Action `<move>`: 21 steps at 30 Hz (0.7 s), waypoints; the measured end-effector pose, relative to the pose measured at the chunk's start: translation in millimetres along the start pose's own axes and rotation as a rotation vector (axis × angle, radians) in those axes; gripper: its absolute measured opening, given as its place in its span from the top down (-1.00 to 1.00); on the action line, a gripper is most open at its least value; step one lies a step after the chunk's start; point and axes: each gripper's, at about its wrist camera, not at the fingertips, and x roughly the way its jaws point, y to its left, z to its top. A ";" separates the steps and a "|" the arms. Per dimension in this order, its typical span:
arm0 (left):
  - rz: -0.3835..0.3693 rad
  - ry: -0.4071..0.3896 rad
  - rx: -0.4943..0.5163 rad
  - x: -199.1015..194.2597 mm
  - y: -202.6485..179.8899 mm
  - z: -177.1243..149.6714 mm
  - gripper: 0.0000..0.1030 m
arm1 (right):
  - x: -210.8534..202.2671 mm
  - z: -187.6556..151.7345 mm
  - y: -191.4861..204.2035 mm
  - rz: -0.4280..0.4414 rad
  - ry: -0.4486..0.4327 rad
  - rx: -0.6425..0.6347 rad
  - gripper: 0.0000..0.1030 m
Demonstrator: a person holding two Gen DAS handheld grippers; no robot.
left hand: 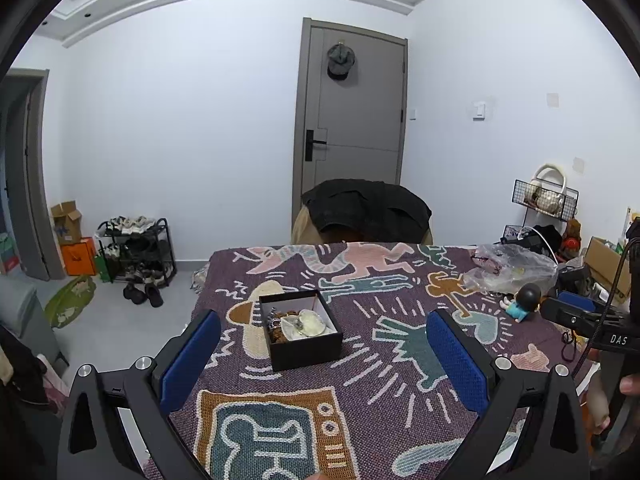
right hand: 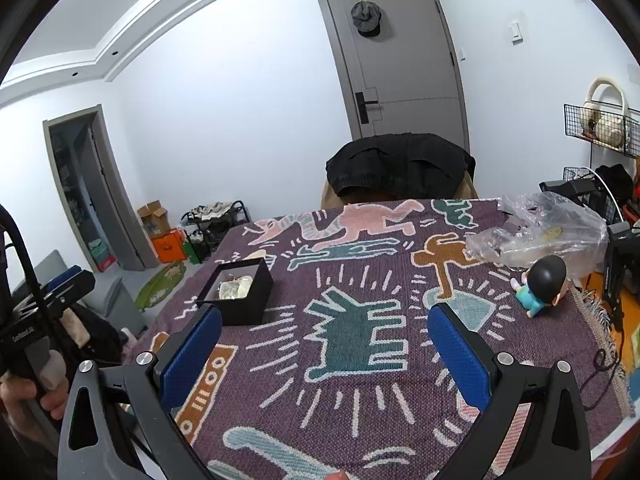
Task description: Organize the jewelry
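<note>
A black open jewelry box (left hand: 306, 342) with a white lining sits on the patterned tablecloth (left hand: 360, 400). It holds a shell-shaped dish, brown beads and a silver piece (left hand: 298, 323). My left gripper (left hand: 324, 344) is open and empty, its blue pads either side of the box but nearer the camera. In the right wrist view the box (right hand: 240, 292) lies to the left, beyond my open, empty right gripper (right hand: 324, 340). A clear plastic bag (right hand: 540, 232) with small items lies at the far right of the table.
A small figurine with a black head and blue top (right hand: 540, 288) lies at the right by the bag. A chair draped with a black garment (left hand: 366, 208) stands behind the table. A shoe rack (left hand: 138, 248) and cardboard boxes (left hand: 72, 240) are on the floor at left.
</note>
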 end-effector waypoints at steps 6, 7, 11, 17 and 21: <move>-0.002 -0.005 -0.004 -2.9 -0.1 0.5 -0.99 | -0.6 -0.8 -1.5 -0.001 0.001 0.005 -1.00; -0.003 -0.006 -0.004 -3.3 -0.1 0.9 -0.99 | -0.8 -0.8 -1.4 0.000 0.002 0.007 -1.00; -0.003 -0.007 -0.005 -3.7 0.2 0.6 -0.99 | -1.0 -0.6 -2.3 0.001 0.003 0.007 -1.00; -0.009 0.000 -0.011 -3.3 0.1 1.0 -0.99 | 1.5 -1.5 -1.0 0.003 0.014 0.004 -1.00; -0.010 0.001 -0.010 -1.7 1.0 1.3 -0.99 | 6.0 -3.1 -0.7 0.000 0.022 0.007 -1.00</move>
